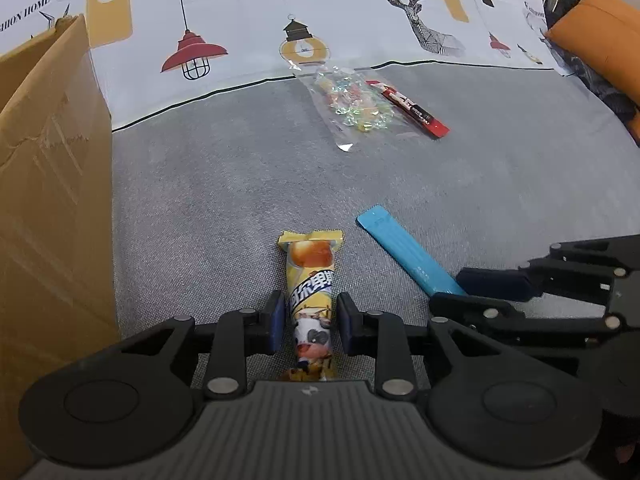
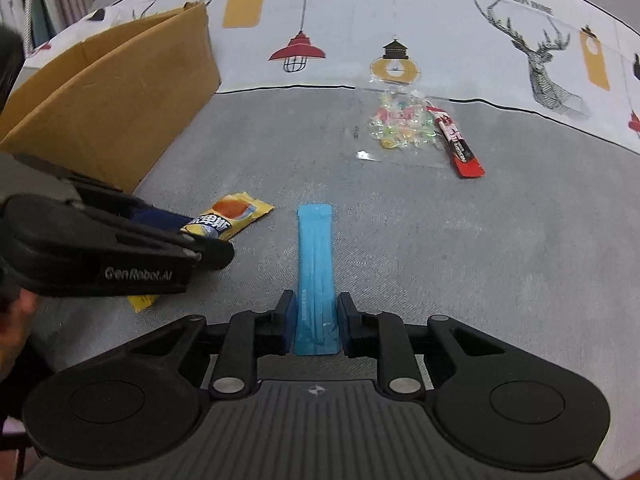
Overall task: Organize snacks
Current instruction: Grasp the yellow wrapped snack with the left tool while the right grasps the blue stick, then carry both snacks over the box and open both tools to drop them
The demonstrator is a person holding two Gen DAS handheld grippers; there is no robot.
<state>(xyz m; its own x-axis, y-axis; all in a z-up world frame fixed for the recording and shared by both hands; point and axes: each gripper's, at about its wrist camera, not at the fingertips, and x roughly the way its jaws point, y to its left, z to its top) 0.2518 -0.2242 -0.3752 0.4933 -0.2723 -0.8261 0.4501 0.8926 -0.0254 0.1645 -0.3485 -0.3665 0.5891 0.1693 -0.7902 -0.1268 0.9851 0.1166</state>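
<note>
My left gripper (image 1: 310, 322) is shut on a yellow snack packet with a cartoon cow (image 1: 311, 280) that lies on the grey sofa seat; the packet also shows in the right wrist view (image 2: 230, 218). My right gripper (image 2: 314, 320) is shut on a blue stick packet (image 2: 315, 256), which lies flat and also shows in the left wrist view (image 1: 408, 254). Farther off lie a clear bag of coloured candies (image 1: 354, 104) (image 2: 400, 124) and a red stick packet (image 1: 412, 110) (image 2: 456, 142) beside it.
An open cardboard box (image 1: 48, 168) (image 2: 116, 92) stands on the left of the seat. A white patterned cloth (image 1: 248, 32) covers the sofa back. An orange cushion (image 1: 600, 36) sits at the far right.
</note>
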